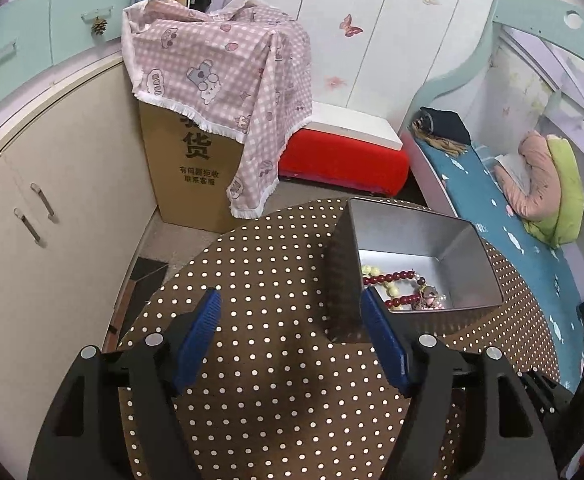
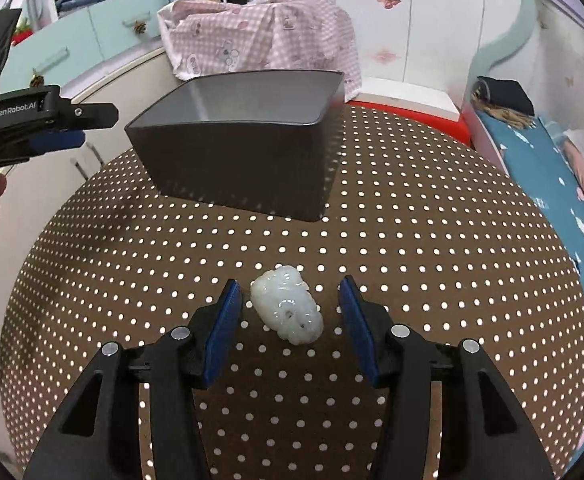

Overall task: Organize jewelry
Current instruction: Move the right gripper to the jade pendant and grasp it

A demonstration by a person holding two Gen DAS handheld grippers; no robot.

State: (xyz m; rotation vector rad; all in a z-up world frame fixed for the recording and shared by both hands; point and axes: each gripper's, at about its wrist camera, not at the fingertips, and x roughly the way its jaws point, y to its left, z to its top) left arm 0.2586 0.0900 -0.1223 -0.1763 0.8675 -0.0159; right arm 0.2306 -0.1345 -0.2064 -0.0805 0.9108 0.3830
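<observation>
Your right tongs stand part-open, one blue pad on each side of the white carved pendant, neither pad touching it yet. The pendant lies flat on the dotted tabletop, near its front edge, so straddling it this way lets you pinch across its narrow width. The tin sits further back, toward the far edge, well apart from the pendant. In the left wrist view it already holds a red bead string, pale yellow beads and a small charm, so it looks like the collecting place. Your left tongs stand wide and empty over bare tabletop, just beside the tin's left wall, probably waiting to steady it. The pendant seems hard and smooth, so it may slip if you close off-centre.
</observation>
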